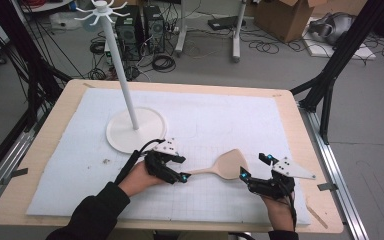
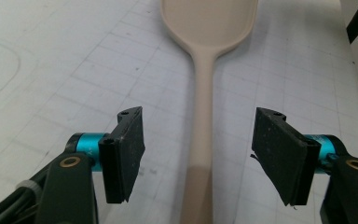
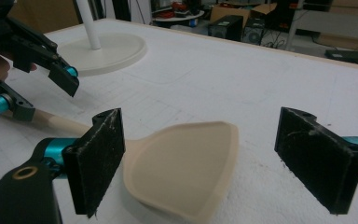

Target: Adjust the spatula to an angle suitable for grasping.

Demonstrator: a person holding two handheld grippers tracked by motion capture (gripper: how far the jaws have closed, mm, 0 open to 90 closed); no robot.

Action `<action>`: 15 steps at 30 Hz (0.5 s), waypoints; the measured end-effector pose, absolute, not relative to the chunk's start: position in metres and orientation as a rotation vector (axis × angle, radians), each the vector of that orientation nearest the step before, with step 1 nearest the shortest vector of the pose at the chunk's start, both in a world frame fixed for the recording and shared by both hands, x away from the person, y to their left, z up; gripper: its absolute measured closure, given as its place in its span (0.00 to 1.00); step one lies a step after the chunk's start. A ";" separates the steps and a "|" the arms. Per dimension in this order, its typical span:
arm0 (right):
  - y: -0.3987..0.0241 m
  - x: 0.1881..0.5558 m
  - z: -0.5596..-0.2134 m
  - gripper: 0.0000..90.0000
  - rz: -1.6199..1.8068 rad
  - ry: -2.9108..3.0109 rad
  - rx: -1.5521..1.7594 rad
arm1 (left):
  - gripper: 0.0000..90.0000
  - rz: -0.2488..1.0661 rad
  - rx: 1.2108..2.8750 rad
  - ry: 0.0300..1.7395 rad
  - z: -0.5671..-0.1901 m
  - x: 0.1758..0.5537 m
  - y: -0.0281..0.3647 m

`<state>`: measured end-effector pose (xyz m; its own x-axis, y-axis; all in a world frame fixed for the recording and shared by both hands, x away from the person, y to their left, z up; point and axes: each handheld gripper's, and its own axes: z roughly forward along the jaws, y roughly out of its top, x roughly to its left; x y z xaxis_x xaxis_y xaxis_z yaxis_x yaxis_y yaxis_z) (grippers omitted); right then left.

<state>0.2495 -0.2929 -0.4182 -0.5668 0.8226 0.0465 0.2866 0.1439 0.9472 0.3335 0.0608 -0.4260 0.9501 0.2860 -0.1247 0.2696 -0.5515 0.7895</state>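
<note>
White hook stand (image 1: 130,105) rises from padded table (image 1: 220,110).

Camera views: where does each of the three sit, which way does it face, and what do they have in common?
High view: above the person's side, facing forward and down on the table; forearms, left gripper, right gripper, spatula, white stand.
Left gripper view: rides the left gripper, looking along the spatula handle toward its blade; own open jaws straddle the handle.
Right gripper view: rides the right gripper, facing the blade; left gripper and stand base beyond.
Shared: the spatula.
</note>
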 end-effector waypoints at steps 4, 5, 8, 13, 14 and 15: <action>-0.296 0.247 -0.420 0.16 1.425 1.931 1.066 | 0.41 0.013 2.232 0.390 -0.431 0.337 0.046; -0.297 0.247 -0.420 0.16 1.423 1.929 1.060 | 0.42 0.017 2.260 0.385 -0.433 0.338 0.042; -0.300 0.245 -0.420 0.16 1.422 1.926 1.072 | 0.45 0.020 2.289 0.380 -0.437 0.338 0.035; -0.300 0.245 -0.421 0.16 1.421 1.926 1.077 | 0.58 0.024 2.322 0.357 -0.438 0.341 0.029; -0.300 0.245 -0.421 0.16 1.418 1.926 1.074 | 0.61 0.027 2.325 0.358 -0.437 0.342 0.029; -0.300 0.245 -0.421 0.16 1.418 1.926 1.074 | 0.61 0.036 2.329 0.355 -0.437 0.341 0.029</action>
